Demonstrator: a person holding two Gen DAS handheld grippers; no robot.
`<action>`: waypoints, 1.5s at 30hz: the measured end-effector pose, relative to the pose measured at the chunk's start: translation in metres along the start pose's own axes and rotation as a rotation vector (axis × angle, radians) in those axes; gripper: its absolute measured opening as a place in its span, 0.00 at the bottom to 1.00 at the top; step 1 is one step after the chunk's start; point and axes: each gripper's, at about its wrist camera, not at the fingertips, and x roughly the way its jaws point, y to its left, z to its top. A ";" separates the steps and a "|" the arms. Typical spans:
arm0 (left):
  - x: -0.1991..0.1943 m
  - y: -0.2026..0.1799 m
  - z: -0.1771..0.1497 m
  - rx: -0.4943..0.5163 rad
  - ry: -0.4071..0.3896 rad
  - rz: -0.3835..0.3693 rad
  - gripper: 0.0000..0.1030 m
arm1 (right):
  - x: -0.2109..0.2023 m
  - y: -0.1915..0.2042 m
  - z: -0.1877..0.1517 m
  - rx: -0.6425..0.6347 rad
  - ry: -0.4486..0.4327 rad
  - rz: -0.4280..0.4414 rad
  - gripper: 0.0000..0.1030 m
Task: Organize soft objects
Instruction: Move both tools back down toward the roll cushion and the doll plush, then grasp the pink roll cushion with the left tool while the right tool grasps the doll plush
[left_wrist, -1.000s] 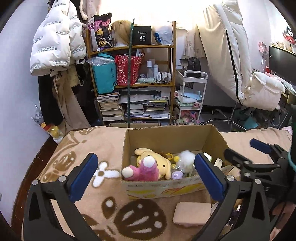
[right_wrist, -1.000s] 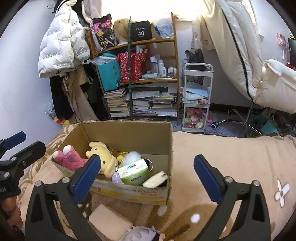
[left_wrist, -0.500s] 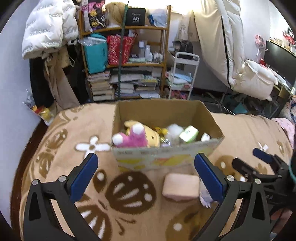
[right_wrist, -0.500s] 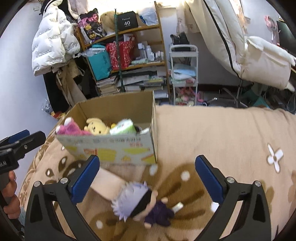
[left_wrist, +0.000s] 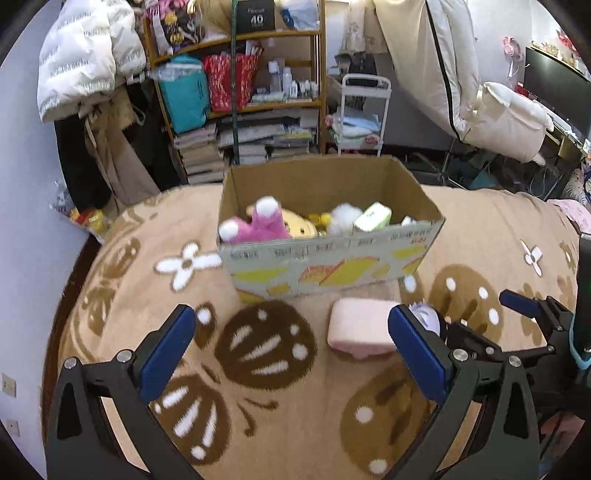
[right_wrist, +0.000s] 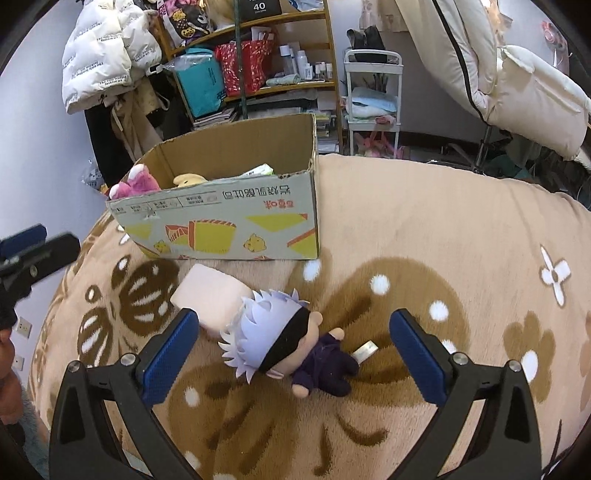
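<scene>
Cardboard box (left_wrist: 332, 258) is seen at frame centre in the left wrist view, set on a tan blanket (left_wrist: 129, 295) with brown and white patterns. Pink plush (left_wrist: 255, 225), yellow plush (left_wrist: 295, 223), white fluffy toy (left_wrist: 343, 218) and green-white pack (left_wrist: 372, 217) are seen inside the box. Pink sponge block (right_wrist: 210, 295) is lying just in front of the box. White-haired doll (right_wrist: 284, 343) in dark clothes is lying on its side, its head touching the block, lower centre of the right wrist view. Right hand-held gripper (right_wrist: 291, 354) is held wide open with nothing gripped; the doll is seen between its blue pads (right_wrist: 168, 354) without contact. Left hand-held gripper (left_wrist: 291, 354) is also spread wide and empty, above bare blanket, the block near its right pad. Cluttered shelf (left_wrist: 240, 74) is visible in the upper part of the frame.
</scene>
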 end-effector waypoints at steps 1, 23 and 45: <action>0.002 0.000 -0.001 -0.002 0.011 -0.001 0.99 | 0.000 0.000 0.001 0.000 0.003 -0.001 1.00; 0.078 -0.030 0.003 0.042 0.209 -0.164 0.99 | 0.053 -0.004 -0.012 0.013 0.192 -0.048 1.00; 0.134 -0.054 -0.008 0.060 0.370 -0.237 0.99 | 0.094 -0.002 -0.024 0.026 0.290 0.084 0.96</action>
